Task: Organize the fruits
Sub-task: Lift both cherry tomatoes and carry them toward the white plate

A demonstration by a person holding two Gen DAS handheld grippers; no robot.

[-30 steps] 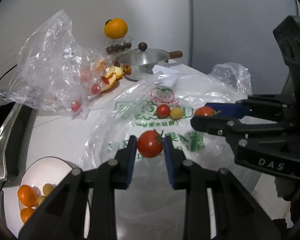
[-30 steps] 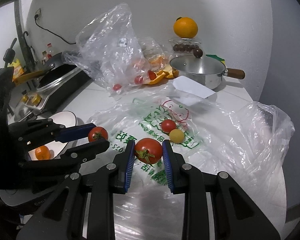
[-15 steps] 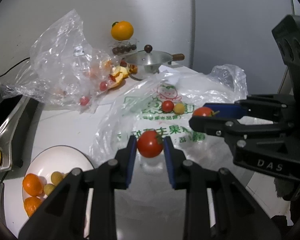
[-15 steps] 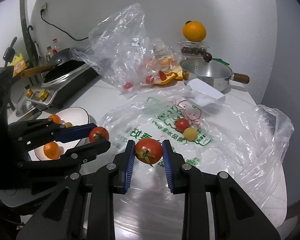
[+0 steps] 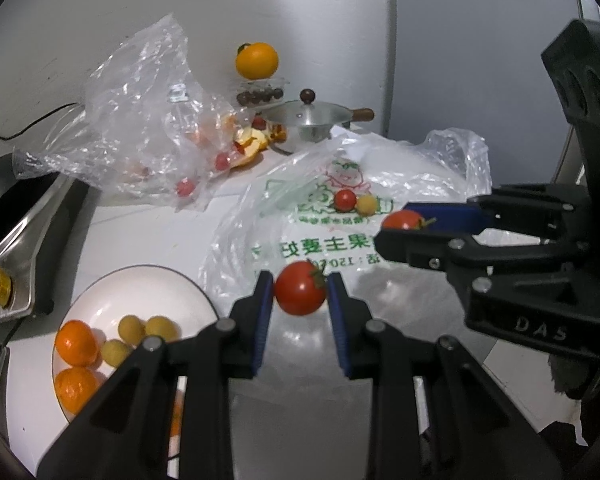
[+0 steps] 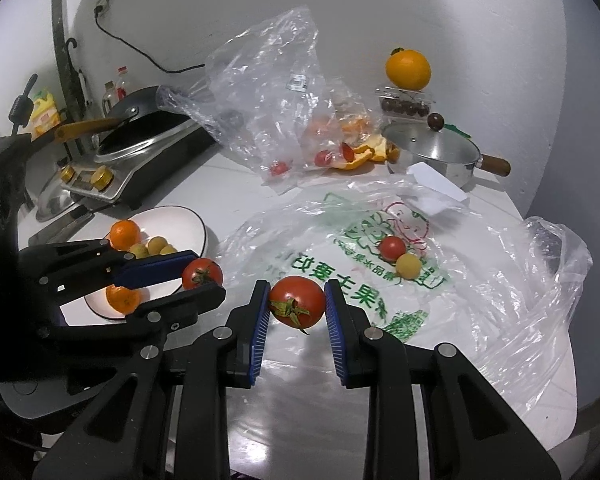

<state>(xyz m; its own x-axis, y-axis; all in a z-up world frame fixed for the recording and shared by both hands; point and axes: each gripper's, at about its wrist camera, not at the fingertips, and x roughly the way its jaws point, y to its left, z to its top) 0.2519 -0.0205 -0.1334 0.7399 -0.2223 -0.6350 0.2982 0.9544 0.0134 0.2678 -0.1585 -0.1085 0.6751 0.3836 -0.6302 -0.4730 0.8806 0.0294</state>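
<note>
My left gripper [image 5: 300, 294] is shut on a red tomato [image 5: 300, 294], held above the table just right of the white plate [image 5: 112, 292]. It also shows in the right wrist view [image 6: 202, 276]. My right gripper [image 6: 297, 302] is shut on a second red tomato [image 6: 297, 302]; in the left wrist view that tomato [image 5: 402, 221] sits between its blue pads. The plate [image 6: 176, 220] holds oranges [image 5: 76, 342] and small yellow fruits [image 5: 144, 330]. A small red tomato [image 6: 392, 248] and a yellow fruit [image 6: 408, 266] lie on the printed plastic bag [image 6: 340, 280].
A crumpled clear bag [image 6: 268, 92] with small tomatoes and orange peel lies at the back. A steel pot with lid [image 6: 436, 152], an orange [image 6: 408, 69] on a clear box and a stove with a black pan [image 6: 140, 132] stand behind and to the left.
Both grippers have pulled back and up from the printed bag, each still holding its tomato. The left one has shifted towards the plate, which now shows more fully.
</note>
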